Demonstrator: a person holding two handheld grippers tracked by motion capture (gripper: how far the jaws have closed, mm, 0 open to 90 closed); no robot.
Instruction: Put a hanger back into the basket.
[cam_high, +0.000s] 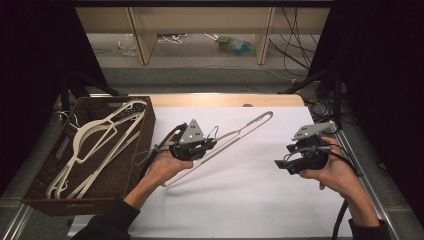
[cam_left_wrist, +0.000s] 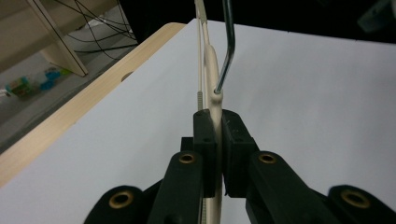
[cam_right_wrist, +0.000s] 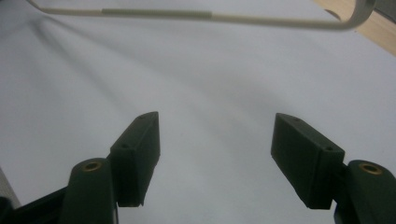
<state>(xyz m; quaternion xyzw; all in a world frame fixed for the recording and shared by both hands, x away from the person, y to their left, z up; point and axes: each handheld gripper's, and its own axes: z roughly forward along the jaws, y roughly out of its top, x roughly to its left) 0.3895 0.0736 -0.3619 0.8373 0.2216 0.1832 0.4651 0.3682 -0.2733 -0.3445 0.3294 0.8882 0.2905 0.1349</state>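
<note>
A cream plastic hanger (cam_high: 240, 131) with a metal hook (cam_left_wrist: 229, 46) hangs tilted above the white sheet (cam_high: 250, 195). My left gripper (cam_high: 209, 144) is shut on it near the hook's base; in the left gripper view the jaws (cam_left_wrist: 217, 126) pinch the cream neck (cam_left_wrist: 211, 60). My right gripper (cam_high: 282, 164) is held to the right of the hanger, apart from it and open. In the right gripper view its jaws (cam_right_wrist: 215, 140) stand wide with only the sheet between them, and the hanger's bar (cam_right_wrist: 187, 15) crosses the top.
A dark wicker basket (cam_high: 75, 205) at the left holds several cream hangers (cam_high: 95, 145). A wooden table edge (cam_high: 225, 100) runs along the back of the sheet. Beyond it are shelf legs (cam_high: 142, 40), cables and small items on the floor.
</note>
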